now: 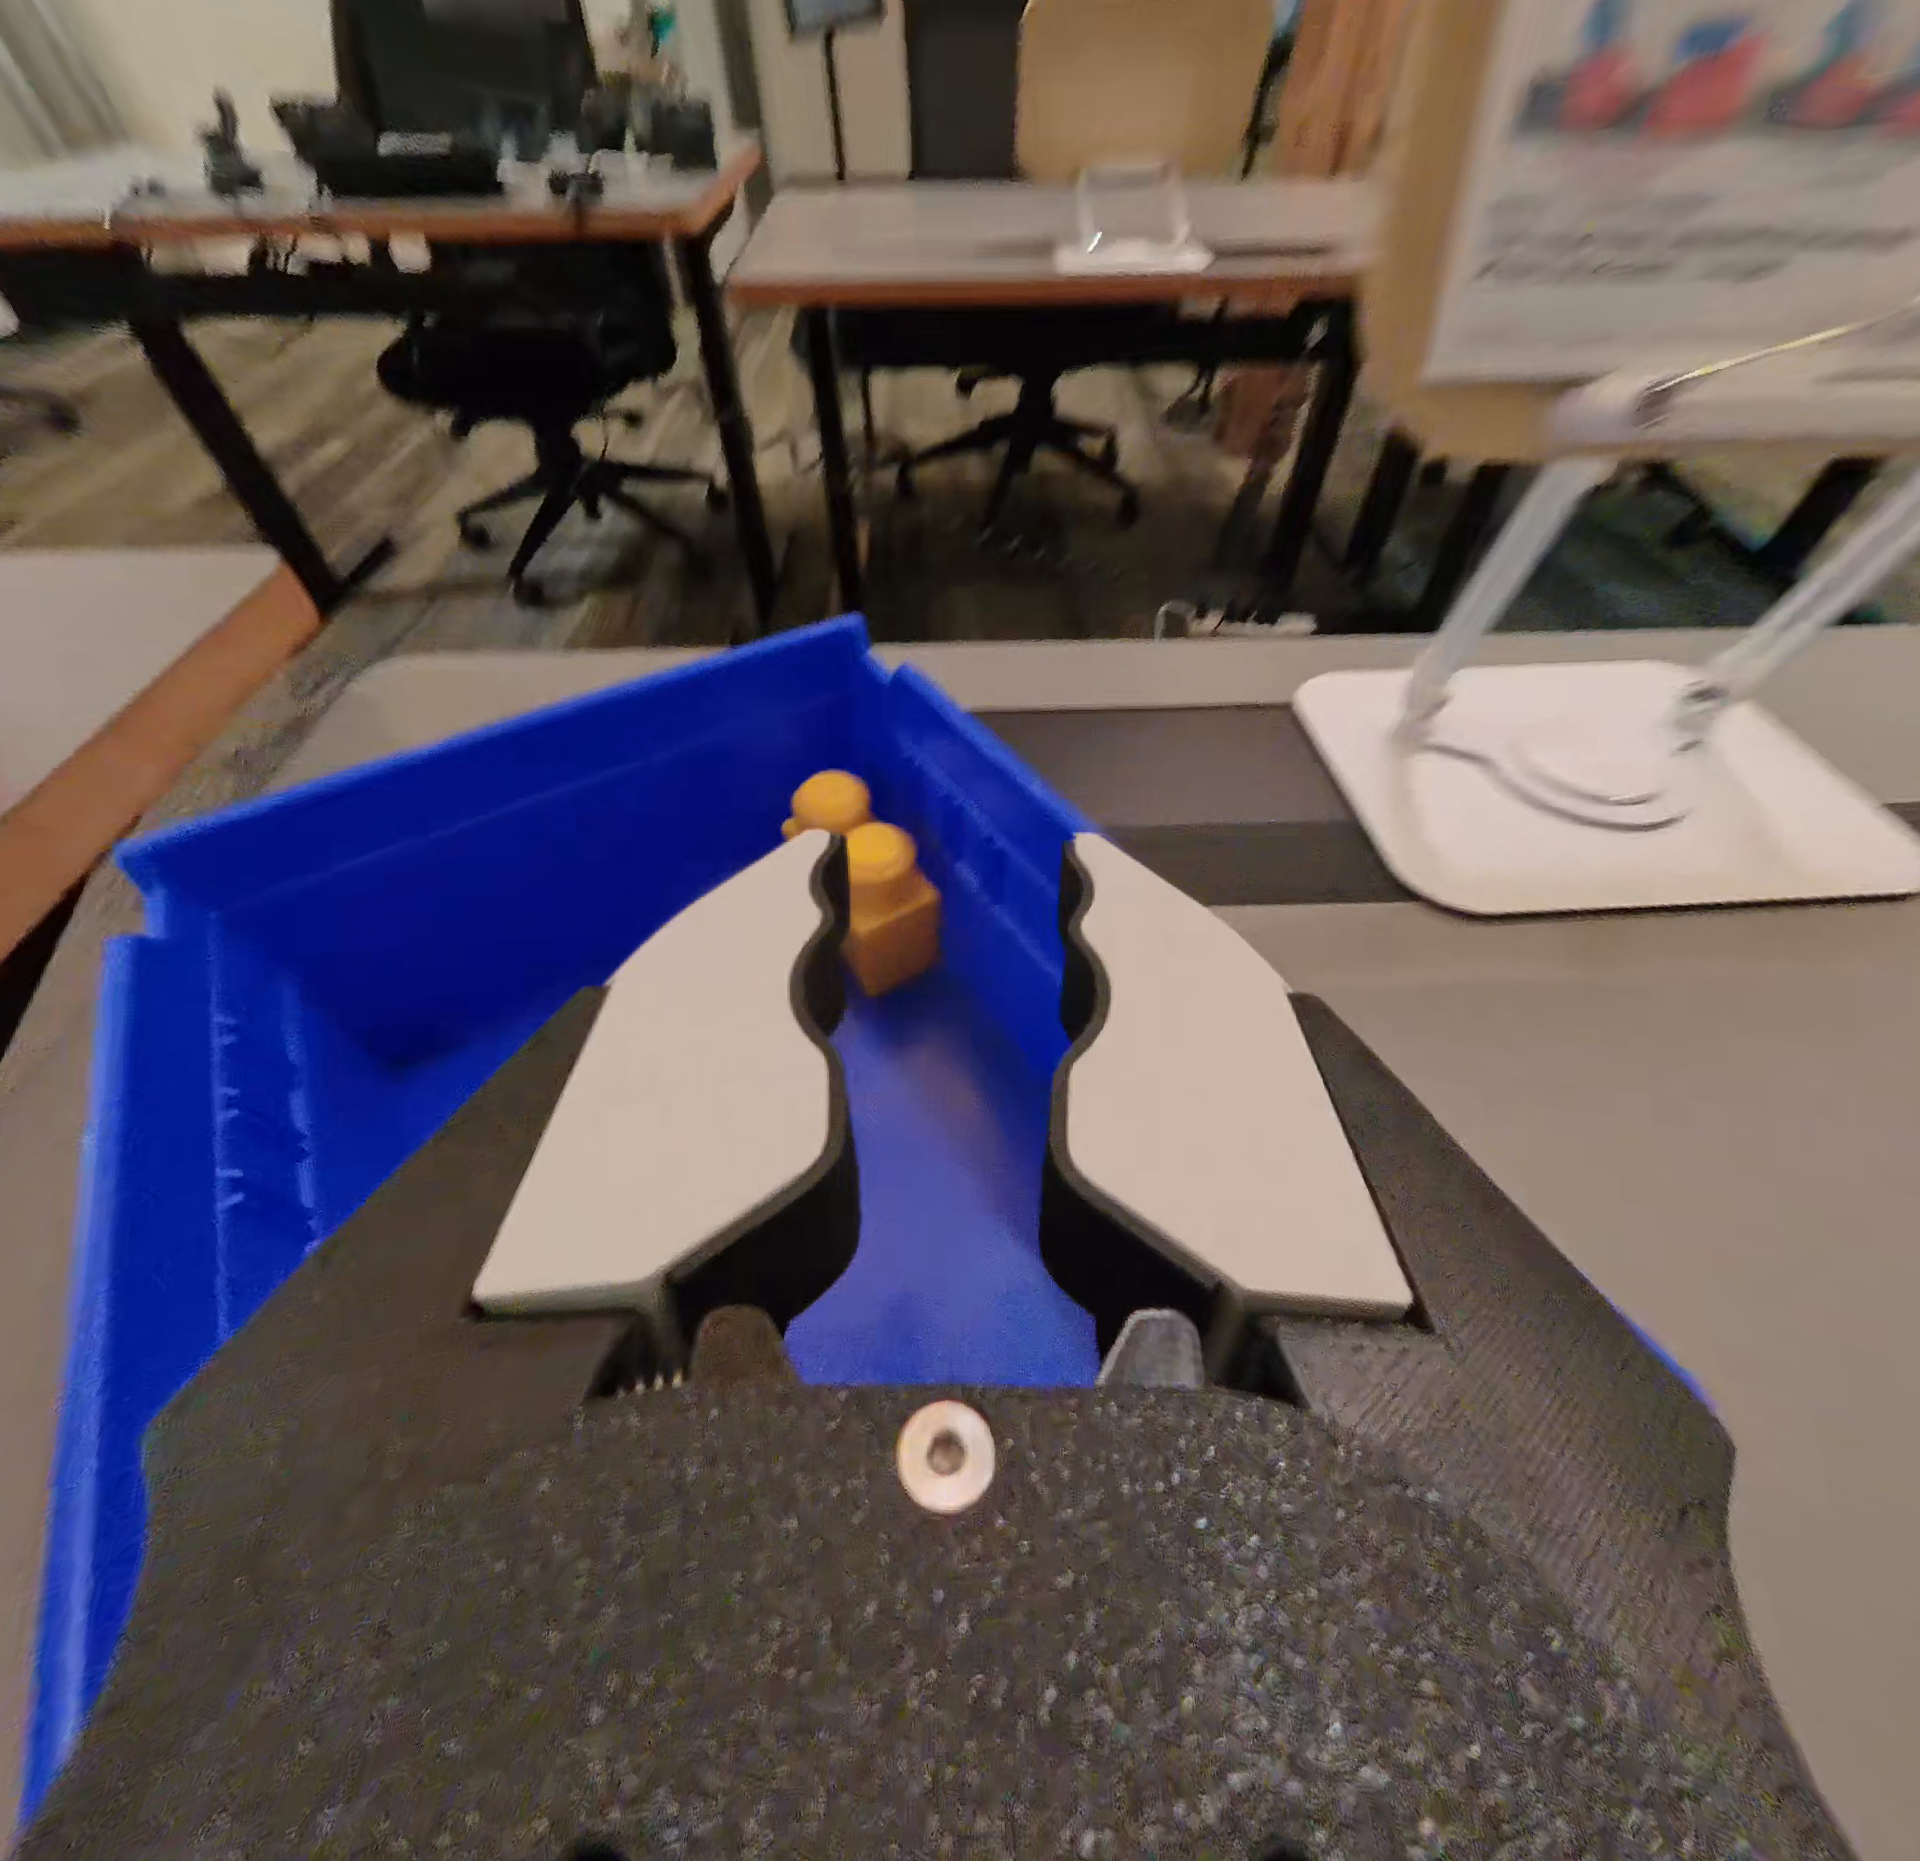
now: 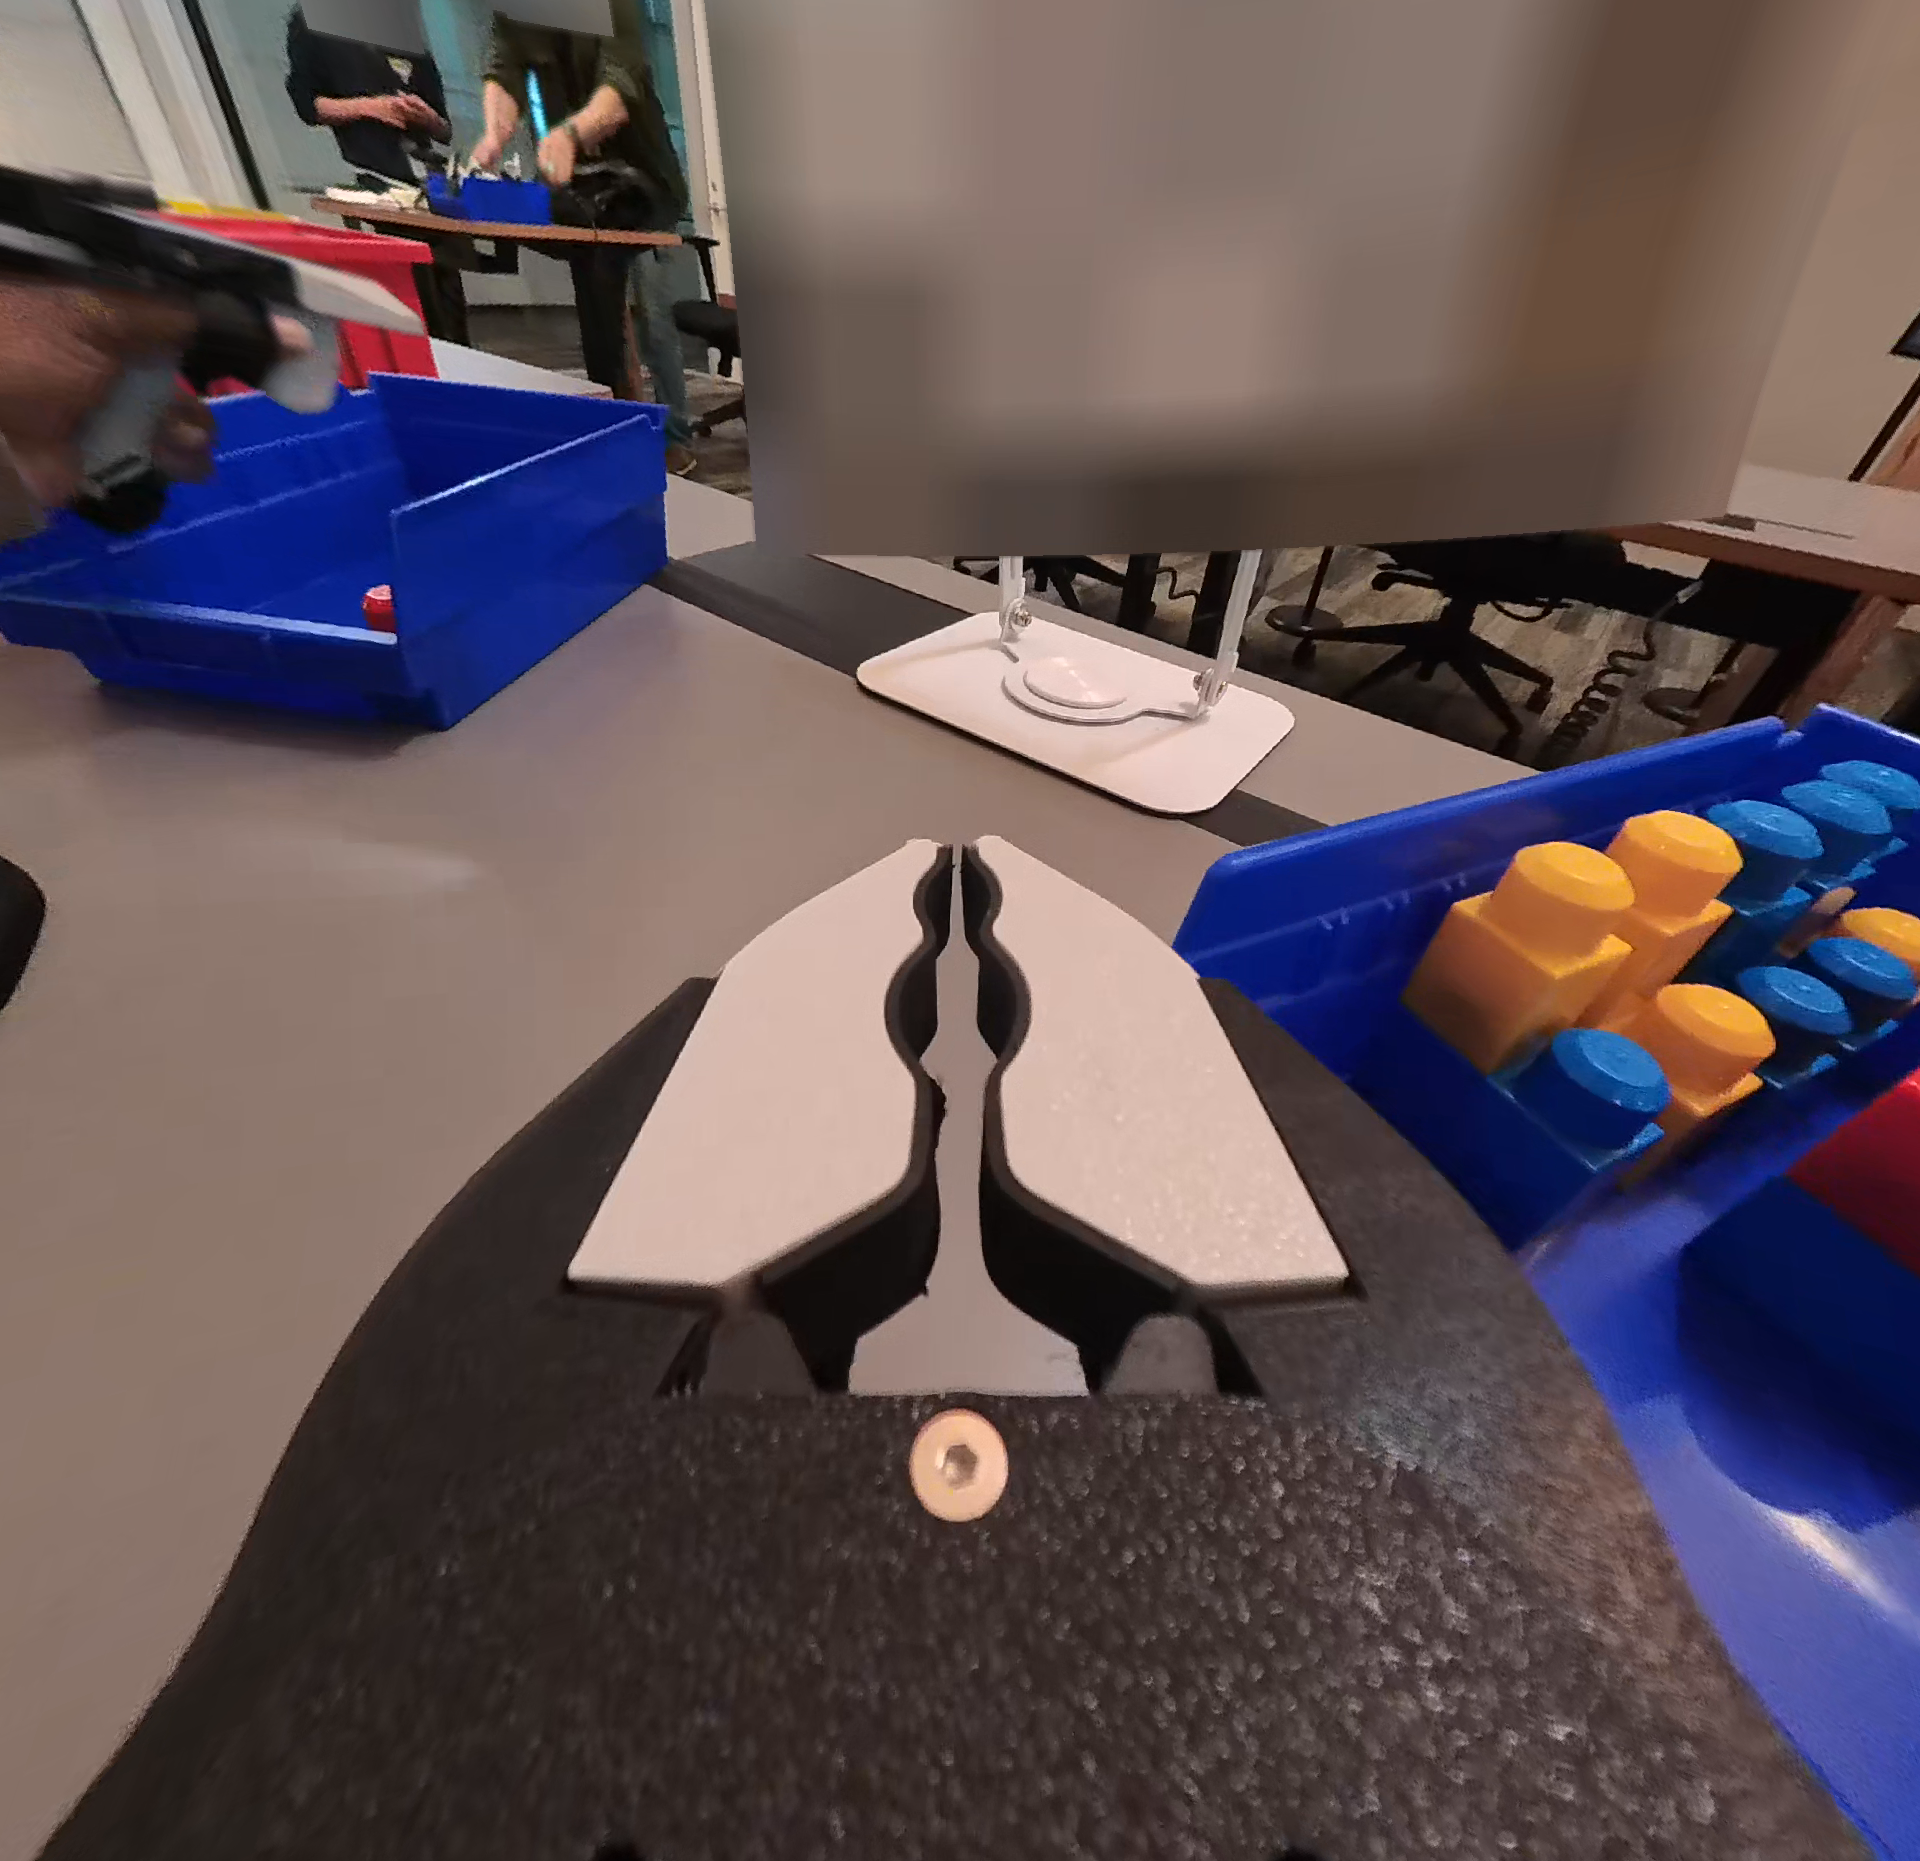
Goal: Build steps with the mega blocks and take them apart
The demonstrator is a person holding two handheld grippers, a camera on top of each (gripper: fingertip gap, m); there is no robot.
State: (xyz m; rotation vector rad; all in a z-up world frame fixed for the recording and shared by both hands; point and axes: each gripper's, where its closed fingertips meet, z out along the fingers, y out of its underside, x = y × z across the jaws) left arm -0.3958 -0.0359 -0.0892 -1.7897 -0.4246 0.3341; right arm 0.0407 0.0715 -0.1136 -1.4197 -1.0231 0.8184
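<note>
Two grippers are waiting: the left gripper (image 1: 945, 876) is spreading wide over a yellow block (image 1: 883, 907) in the blue bin (image 1: 499, 845), probably to grab it; the right gripper (image 2: 958, 855) is pinching together on nothing.

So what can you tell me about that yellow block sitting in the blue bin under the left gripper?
The yellow block looks like smooth, matte plastic: a squarish body topped by two round studs in a row. It sits upright on the floor of the blue bin, near the far right corner and close to the right wall. The left gripper hangs over the bin, fingers apart, and holds nothing. Its left finger hides part of the block; whether they touch is unclear.
</note>
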